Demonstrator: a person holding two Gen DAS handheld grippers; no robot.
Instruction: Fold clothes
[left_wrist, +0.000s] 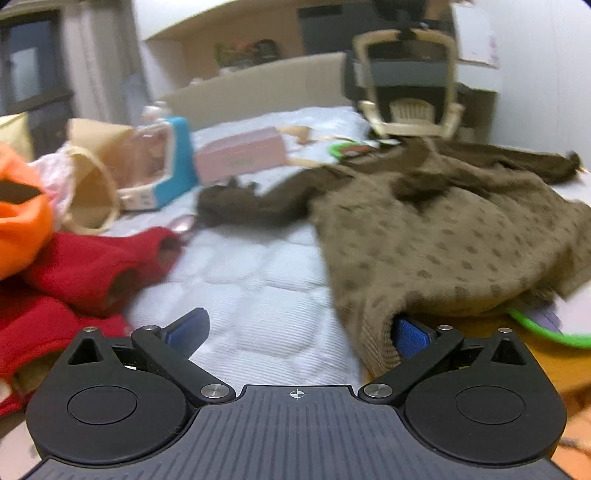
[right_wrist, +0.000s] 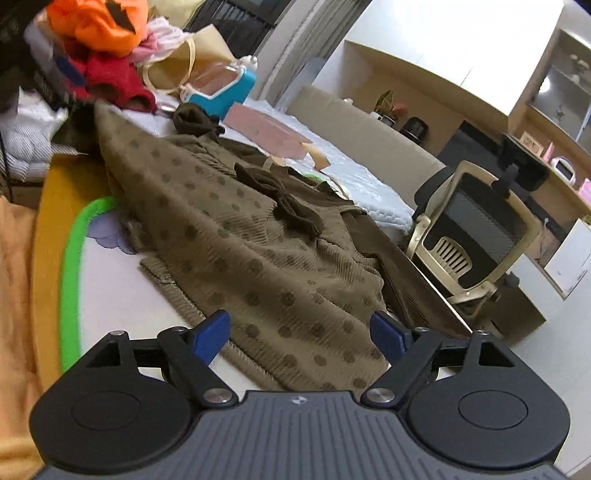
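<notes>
Both grippers are hovering released: the left gripper (left_wrist: 295, 332) beside the hem of a brown dotted sweater (left_wrist: 443, 236), the right gripper (right_wrist: 299, 334) over its hem. The sweater is lying spread across a white mattress (left_wrist: 258, 295); red clothes (left_wrist: 85, 266) are piling nearby.

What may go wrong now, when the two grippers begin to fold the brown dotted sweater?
1. The sweater hangs partly over the board's edge toward the chair; a pull might slide it off.
2. The left gripper is open, with the hem draped over only one finger, so it may catch too little cloth.
3. The red garment lies close and could get dragged along.
</notes>
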